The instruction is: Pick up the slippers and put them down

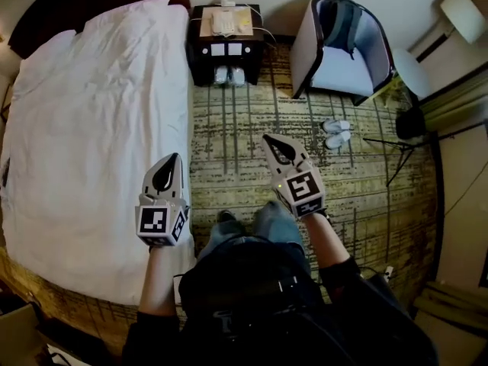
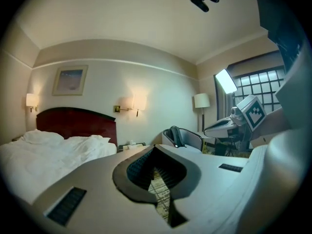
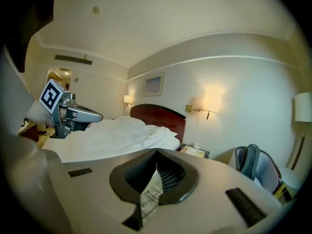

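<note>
A pair of white slippers (image 1: 337,133) lies on the patterned carpet in front of the armchair, to the upper right of my right gripper. Two more pale slipper-like items (image 1: 229,75) sit at the foot of the nightstand; I cannot tell what they are. My left gripper (image 1: 174,157) hangs over the bed's edge, shut and empty. My right gripper (image 1: 267,137) is over the carpet, also shut and empty, well short of the slippers. Neither gripper view shows the slippers. The left gripper view shows my left gripper (image 2: 153,147) closed, the right gripper view my right gripper (image 3: 157,151) closed.
A white bed (image 1: 91,128) fills the left. A dark nightstand (image 1: 226,40) stands at its head. A grey armchair (image 1: 343,48) holding a backpack (image 3: 251,162) is at the back right. A dark tripod stand (image 1: 404,147) is on the right. The person's legs (image 1: 252,227) are below.
</note>
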Tool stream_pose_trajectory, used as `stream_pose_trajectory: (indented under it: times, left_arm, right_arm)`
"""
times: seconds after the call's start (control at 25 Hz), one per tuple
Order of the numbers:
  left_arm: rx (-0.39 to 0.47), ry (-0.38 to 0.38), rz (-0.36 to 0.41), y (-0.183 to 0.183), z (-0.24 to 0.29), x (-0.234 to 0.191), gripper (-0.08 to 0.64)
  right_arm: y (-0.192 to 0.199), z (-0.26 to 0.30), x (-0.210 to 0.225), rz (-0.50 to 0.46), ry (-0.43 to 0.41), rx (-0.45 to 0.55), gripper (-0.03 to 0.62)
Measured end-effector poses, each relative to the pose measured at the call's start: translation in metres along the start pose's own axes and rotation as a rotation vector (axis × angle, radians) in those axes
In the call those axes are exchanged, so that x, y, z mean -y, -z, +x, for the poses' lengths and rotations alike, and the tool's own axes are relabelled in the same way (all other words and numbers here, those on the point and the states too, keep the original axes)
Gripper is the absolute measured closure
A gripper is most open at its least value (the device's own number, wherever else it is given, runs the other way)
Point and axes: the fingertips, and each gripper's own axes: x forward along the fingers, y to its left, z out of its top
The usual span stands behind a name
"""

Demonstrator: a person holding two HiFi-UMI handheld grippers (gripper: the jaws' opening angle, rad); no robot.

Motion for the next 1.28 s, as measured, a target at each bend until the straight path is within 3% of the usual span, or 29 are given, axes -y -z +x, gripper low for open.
stream_pose_trajectory:
  times: [0.24, 0.52, 0.88, 1.28]
  left_arm:
    - [-0.003, 0.085, 0.012, -0.011, 0.041, 0.022, 0.558]
    - [-0.012, 0.118, 0.034, -0.023, 0.081, 0.058, 0.558]
    - [-0.043, 0.111, 0.036, -0.027, 0.127, 0.087, 0.558]
    - [-0.052, 0.086, 0.038, -0.037, 0.180, 0.115, 0.558]
  right_arm:
    - [0.024, -0.022, 0.058, 0.051, 0.119, -0.015, 0.588]
    - [0.036, -0.033, 0.110, 0.104, 0.153, -0.030, 0.588]
    - [0.041, -0.022, 0.146, 0.128, 0.083, -0.032, 0.588]
    - [0.057, -0.016, 0.210, 0.120, 0.068, -0.015, 0.588]
